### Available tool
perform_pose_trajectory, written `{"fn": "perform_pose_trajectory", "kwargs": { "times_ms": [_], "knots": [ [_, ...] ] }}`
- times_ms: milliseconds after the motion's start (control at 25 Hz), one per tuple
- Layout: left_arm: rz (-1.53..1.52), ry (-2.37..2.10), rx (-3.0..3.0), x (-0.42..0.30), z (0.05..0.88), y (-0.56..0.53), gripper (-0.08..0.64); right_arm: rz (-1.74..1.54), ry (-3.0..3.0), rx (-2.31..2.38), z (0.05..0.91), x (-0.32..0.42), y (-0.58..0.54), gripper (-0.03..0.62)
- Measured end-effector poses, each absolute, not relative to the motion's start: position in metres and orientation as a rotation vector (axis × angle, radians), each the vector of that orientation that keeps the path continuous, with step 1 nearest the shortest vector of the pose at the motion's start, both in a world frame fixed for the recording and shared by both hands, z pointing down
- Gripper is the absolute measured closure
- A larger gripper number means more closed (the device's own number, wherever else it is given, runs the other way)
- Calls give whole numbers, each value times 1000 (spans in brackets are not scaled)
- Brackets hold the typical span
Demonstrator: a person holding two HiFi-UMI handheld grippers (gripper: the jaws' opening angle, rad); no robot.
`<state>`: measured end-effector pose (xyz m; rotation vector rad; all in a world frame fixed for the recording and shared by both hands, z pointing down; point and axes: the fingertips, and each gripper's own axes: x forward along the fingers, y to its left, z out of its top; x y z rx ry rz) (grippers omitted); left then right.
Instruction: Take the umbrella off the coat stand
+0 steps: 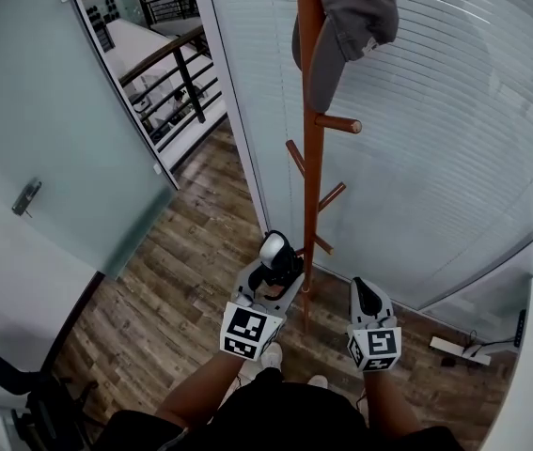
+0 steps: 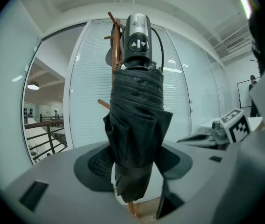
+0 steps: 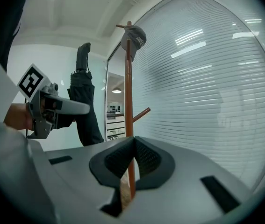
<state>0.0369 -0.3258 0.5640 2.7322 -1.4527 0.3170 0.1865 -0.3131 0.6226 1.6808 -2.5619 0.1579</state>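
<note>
A folded black umbrella (image 2: 137,125) with a silver handle (image 2: 138,41) stands upright, handle up, between the jaws of my left gripper (image 2: 134,169), which is shut on its lower canopy. In the head view the umbrella (image 1: 274,256) and left gripper (image 1: 268,289) are low, just left of the brown coat stand (image 1: 311,158), clear of its pegs. My right gripper (image 1: 368,301) is beside it to the right; its jaws (image 3: 132,155) are shut with nothing in them and point at the stand's pole (image 3: 128,101). In the right gripper view the umbrella (image 3: 86,106) rises at the left.
A grey cap (image 1: 346,22) hangs at the top of the stand. A glass wall with blinds (image 1: 454,130) runs behind it, and a frosted glass door (image 1: 50,130) is at the left. A white power strip (image 1: 459,349) lies on the wooden floor (image 1: 191,271).
</note>
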Motion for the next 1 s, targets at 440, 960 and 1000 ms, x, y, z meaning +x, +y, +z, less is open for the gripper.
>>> {"fn": "perform_pose_trajectory", "kwargs": {
  "times_ms": [440, 960, 1000],
  "knots": [
    [413, -1441, 2631, 23, 633, -315, 301, 199, -2571, 1566, 638, 169, -318, 586],
    [397, -1444, 2617, 23, 634, -313, 301, 108, -2578, 1536, 625, 156, -318, 589],
    [393, -1445, 2616, 22, 634, -313, 301, 111, -2584, 1536, 623, 156, -317, 588]
  ]
}}
